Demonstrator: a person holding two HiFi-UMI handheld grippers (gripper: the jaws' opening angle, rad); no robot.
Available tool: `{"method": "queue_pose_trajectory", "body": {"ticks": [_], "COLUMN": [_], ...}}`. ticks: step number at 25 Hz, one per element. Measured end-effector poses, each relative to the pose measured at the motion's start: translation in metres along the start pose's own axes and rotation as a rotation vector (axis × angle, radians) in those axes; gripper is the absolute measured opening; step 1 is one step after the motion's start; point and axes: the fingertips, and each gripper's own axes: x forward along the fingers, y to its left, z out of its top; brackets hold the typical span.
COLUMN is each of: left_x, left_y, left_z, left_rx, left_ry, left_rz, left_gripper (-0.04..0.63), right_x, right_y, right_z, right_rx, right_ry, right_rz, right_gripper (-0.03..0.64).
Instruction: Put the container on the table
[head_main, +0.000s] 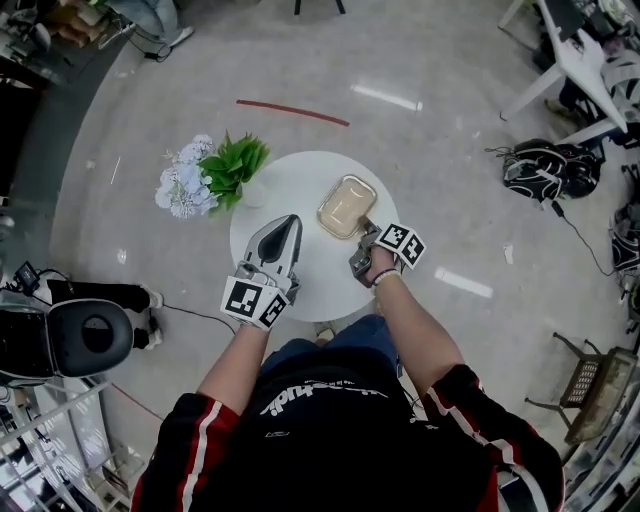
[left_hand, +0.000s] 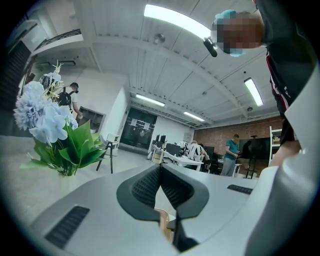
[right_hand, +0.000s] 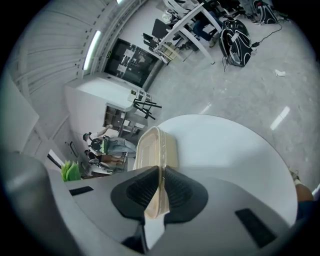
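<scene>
A beige rectangular container (head_main: 346, 207) with a clear lid is over the right part of the round white table (head_main: 300, 178). My right gripper (head_main: 364, 252) is shut on the near edge of its rim. In the right gripper view the container (right_hand: 158, 145) runs out from between the pads of the right gripper (right_hand: 161, 171), above the tabletop (right_hand: 225, 150). I cannot tell whether its base touches the table. My left gripper (head_main: 290, 224) points out level over the table's middle, left of the container, jaws together and nothing between them. In its own view the left gripper (left_hand: 160, 169) faces the room.
A bunch of pale blue flowers with green leaves (head_main: 205, 175) stands at the table's left edge, also seen as flowers (left_hand: 52, 130). On the floor are a black backpack (head_main: 548, 170), white desks (head_main: 580, 60), a wicker chair (head_main: 592, 385) and black equipment (head_main: 90, 335).
</scene>
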Motion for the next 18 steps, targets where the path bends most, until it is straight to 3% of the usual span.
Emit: {"method": "queue_pose_trajectory", "body": {"ticks": [18], "left_x": [0.0006], "left_y": [0.0016], "left_z": [-0.0002], "left_rx": [0.012], "left_ry": [0.026], "left_rz": [0.018], "left_gripper": [0.023], "right_x": [0.0061], "right_y": [-0.0064], "right_z": [0.0006], "right_rx": [-0.019], "right_ry": [0.021], "right_rz": [-0.018], "right_gripper": [0.08]}}
